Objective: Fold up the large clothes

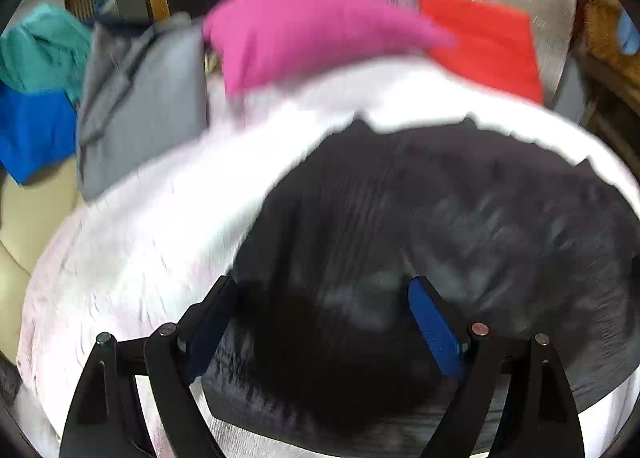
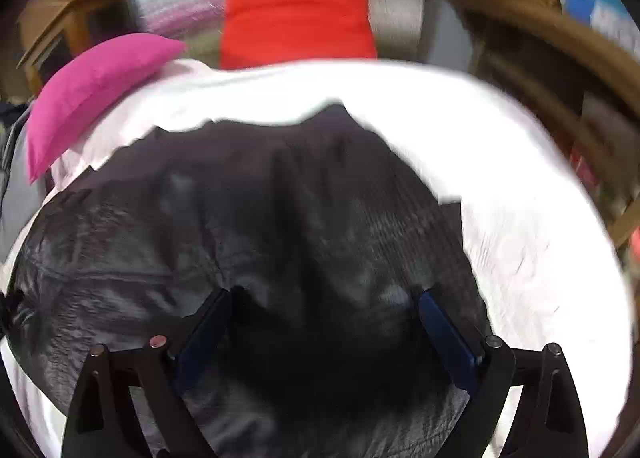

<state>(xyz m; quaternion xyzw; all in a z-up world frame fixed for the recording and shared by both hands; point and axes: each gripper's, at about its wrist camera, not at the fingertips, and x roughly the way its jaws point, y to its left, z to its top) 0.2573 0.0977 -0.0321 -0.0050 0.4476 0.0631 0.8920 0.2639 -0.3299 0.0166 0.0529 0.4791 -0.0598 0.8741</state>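
A large black garment (image 1: 460, 218) lies spread on a white bed sheet (image 1: 160, 218). It also shows in the right wrist view (image 2: 240, 218) on the same sheet (image 2: 500, 178). My left gripper (image 1: 322, 292) is open, its blue-padded fingers wide apart just above the garment's near left part. My right gripper (image 2: 326, 304) is open too, fingers wide apart over the garment's near right part. Nothing is held between either pair of fingers. Both views are blurred by motion.
A pink pillow (image 1: 304, 30) and a red pillow (image 1: 488, 42) lie at the bed's far side. Grey (image 1: 140, 106), teal (image 1: 44, 46) and blue (image 1: 32, 130) clothes are piled at the far left. Wooden furniture (image 2: 540, 58) stands right of the bed.
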